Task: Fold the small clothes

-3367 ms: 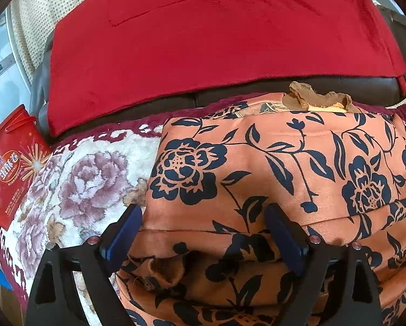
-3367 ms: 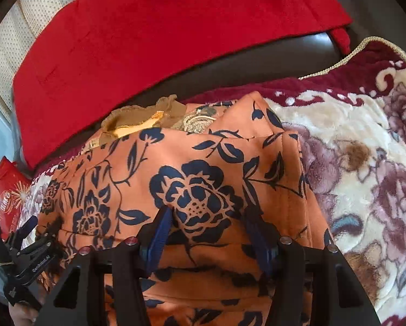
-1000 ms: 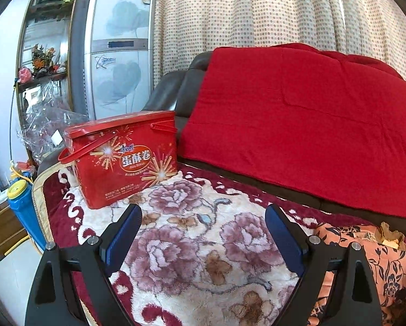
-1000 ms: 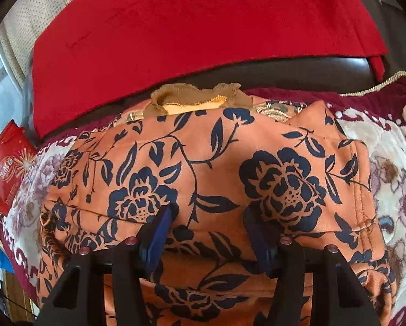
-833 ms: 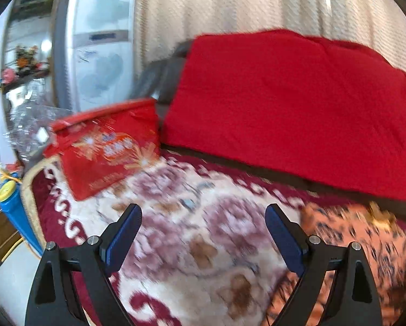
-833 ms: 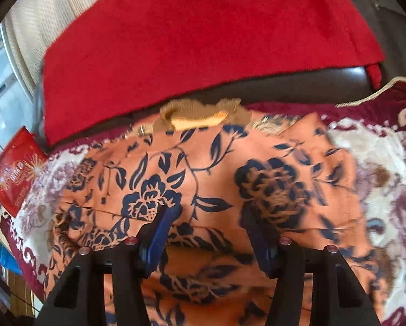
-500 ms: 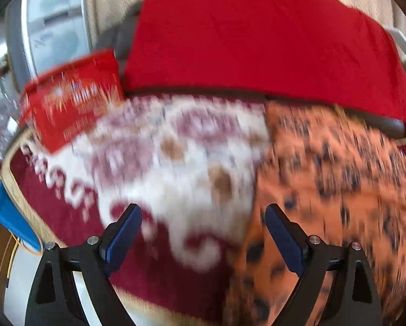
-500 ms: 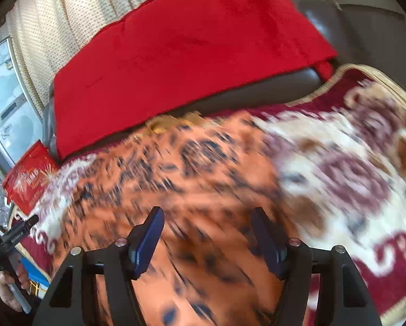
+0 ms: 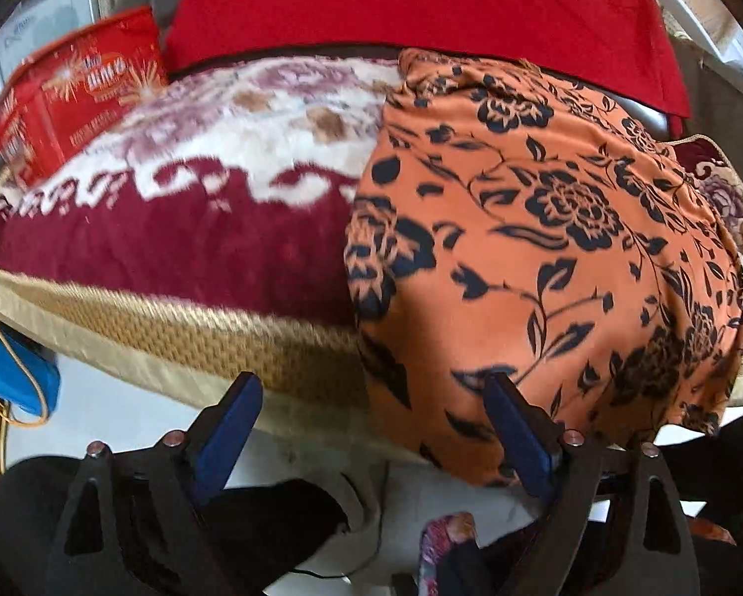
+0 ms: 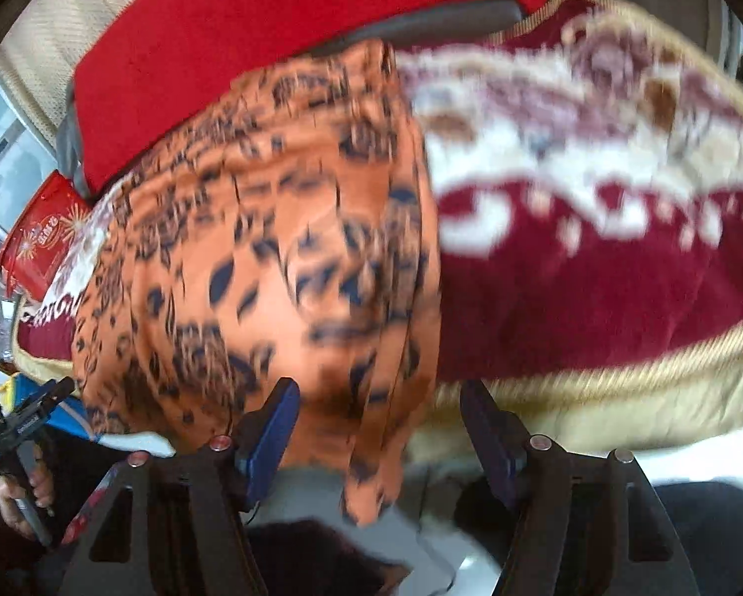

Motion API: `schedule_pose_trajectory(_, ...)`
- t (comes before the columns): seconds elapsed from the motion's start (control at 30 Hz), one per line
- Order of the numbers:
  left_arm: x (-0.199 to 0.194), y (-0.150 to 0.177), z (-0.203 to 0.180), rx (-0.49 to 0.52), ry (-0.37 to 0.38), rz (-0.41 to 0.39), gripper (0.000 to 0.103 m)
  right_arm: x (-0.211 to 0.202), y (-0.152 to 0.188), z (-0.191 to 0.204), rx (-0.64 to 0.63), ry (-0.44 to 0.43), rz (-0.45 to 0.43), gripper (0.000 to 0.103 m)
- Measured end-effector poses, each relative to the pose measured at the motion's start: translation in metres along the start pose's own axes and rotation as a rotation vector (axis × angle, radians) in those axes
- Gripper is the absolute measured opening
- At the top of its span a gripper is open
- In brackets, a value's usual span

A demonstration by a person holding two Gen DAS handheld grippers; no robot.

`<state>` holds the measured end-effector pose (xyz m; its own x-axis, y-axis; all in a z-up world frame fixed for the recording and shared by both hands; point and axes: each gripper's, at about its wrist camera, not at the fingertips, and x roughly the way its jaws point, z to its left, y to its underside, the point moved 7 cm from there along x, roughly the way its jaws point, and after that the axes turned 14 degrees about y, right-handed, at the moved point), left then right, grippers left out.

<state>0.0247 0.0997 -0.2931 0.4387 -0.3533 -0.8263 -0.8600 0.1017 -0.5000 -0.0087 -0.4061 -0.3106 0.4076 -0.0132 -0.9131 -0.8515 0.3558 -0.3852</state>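
Note:
An orange garment with a dark blue flower print (image 9: 545,248) lies folded on the floral blanket, and its near end hangs over the blanket's front edge. It shows blurred in the right wrist view (image 10: 272,273). My left gripper (image 9: 371,427) is open and empty, below the front edge, with its right finger near the garment's hanging hem. My right gripper (image 10: 379,427) is open and empty, just below the garment's lower right corner. The left gripper also shows at the far left of the right wrist view (image 10: 24,417).
A maroon and cream floral blanket (image 9: 197,228) with a gold woven border (image 10: 620,377) covers the sofa seat. A red blanket (image 9: 421,5) drapes the backrest. A red tin box (image 9: 73,94) stands at the back left. A blue object (image 9: 9,372) sits low left.
Both grippers have drawn back and down from the garment to below the blanket's front edge. The right gripper has opened wider. The left gripper swung from the tin box toward the garment.

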Motion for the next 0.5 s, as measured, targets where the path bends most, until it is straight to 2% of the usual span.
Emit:
schedule_pose_trajectory(0.03, 0.0, 0.001, 0.002, -0.017, 0.014, 0.008, 0.081, 0.007, 0.008, 0.001, 0.004, -0.008, 0.03, 0.071)
schedule_pose_trajectory(0.1, 0.001, 0.002, 0.01, -0.075, 0.057, 0.027, 0.077, 0.019, 0.018, 0.002, 0.001, 0.02, 0.065, 0.072)
schedule_pose_trajectory(0.2, 0.004, 0.005, 0.018, -0.111, 0.102, 0.06, 0.077, 0.043, 0.029, 0.001, 0.018, 0.043, 0.136, 0.073)
schedule_pose_trajectory(0.33, 0.016, 0.015, 0.017, -0.123, 0.135, 0.127, 0.077, 0.072, 0.039, 0.002, 0.086, 0.0, 0.227, 0.073)
schedule_pose_trajectory(0.5, 0.038, 0.021, 0.005, -0.117, 0.187, 0.186, 0.077, 0.077, 0.043, 0.005, 0.122, -0.049, 0.234, 0.073)
